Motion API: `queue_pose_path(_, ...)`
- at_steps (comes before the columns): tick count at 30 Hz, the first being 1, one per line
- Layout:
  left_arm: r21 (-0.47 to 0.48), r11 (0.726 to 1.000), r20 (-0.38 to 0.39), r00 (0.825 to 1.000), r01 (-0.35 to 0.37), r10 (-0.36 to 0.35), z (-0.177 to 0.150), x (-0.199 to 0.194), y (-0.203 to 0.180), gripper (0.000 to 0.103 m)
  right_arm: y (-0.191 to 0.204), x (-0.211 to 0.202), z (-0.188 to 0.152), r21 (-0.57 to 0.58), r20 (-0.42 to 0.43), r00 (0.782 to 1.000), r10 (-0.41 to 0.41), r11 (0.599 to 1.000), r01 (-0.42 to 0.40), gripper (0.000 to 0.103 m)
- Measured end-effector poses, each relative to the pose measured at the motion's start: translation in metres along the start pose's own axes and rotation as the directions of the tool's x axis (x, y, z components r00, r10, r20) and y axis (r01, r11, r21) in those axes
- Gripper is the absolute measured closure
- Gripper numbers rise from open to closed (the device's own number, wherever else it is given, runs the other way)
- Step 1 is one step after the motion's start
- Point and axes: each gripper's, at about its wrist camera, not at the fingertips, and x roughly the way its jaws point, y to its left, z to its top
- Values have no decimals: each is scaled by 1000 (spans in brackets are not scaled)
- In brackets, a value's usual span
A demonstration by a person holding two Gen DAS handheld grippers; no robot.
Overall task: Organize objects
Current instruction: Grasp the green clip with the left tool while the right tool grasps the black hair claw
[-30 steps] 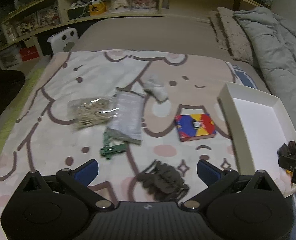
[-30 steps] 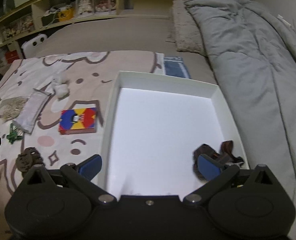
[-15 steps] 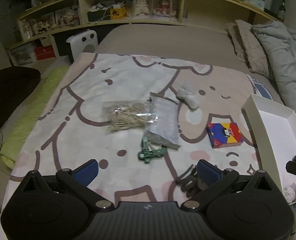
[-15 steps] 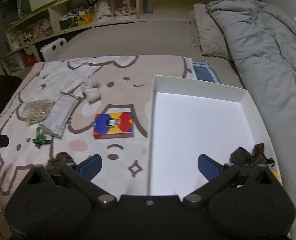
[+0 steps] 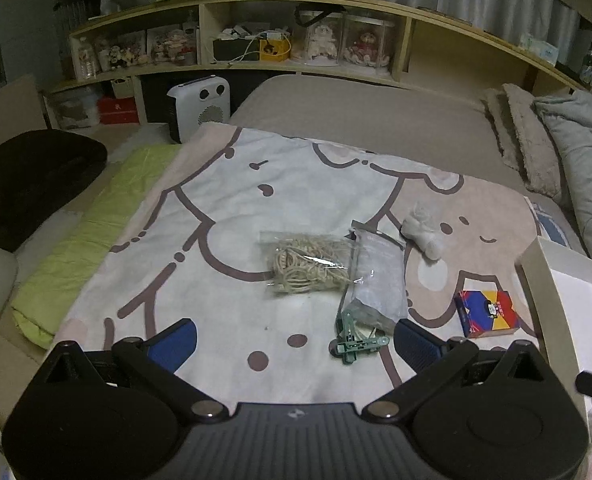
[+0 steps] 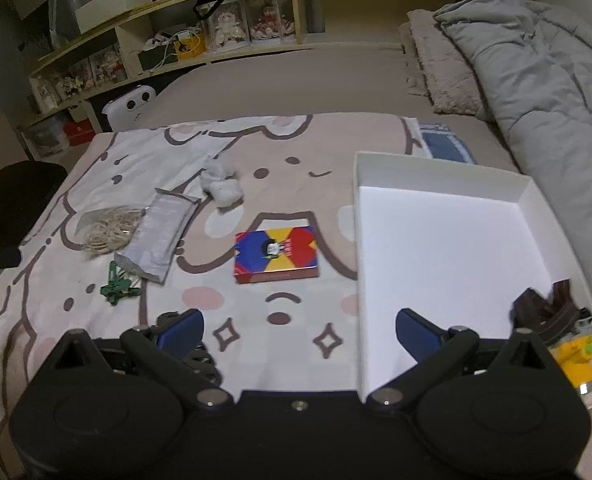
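Both tools hang above a bed spread with a cartoon-print blanket (image 5: 223,240). The left hand-held gripper (image 5: 293,340) has its blue-padded fingers (image 5: 173,340) spread wide with nothing between them. The right hand-held gripper (image 6: 298,330) is likewise parted and empty.

In the right wrist view, the white tray (image 6: 436,164) sits at about 2 o'clock, with a dark brown item (image 6: 544,310) and a yellow piece (image 6: 576,354) in its near right corner. The colourful card box (image 6: 275,250) lies on the blanket just left of the tray, apart from it. At 10 o'clock a clear bag of rubber bands (image 6: 109,230) touches a grey pouch (image 6: 161,236); a green clip (image 6: 117,286) lies just in front of the pouch. A white fluffy thing (image 6: 221,188) rests beyond them, at 11 o'clock. A dark tangled object (image 6: 199,356) is mostly hidden behind the right tool's left finger.
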Motion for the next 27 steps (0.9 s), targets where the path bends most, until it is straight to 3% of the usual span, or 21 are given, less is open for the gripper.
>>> queue_pose_path(6, -4, 1000, -53, 999, -6, 6, -7, 25, -2, 0, 16, 20, -13, -32, -28, 997, 66, 997, -67, 0)
queue_pose_path(12, -110, 993, -152, 988, -53, 36, -13, 60, 6, 0, 37, 40, -33, -108, -22, 987, 160, 981, -161, 0)
queue_pose_path(18, -206, 979, -153, 988, -1, -31, -19, 82, 6, 0, 64, 54, -50, -294, 29, 983, 182, 942, -165, 0)
queue_pose_path(22, -227, 974, -145, 988, 17, -51, -22, 93, -3, 0, 71, 64, -54, -324, 17, 979, 204, 927, -187, 1)
queue_pose_path(27, -235, 971, -129, 988, 50, -83, -25, 103, -11, 0, 72, 70, -51, -313, 28, 971, 237, 925, -217, 16)
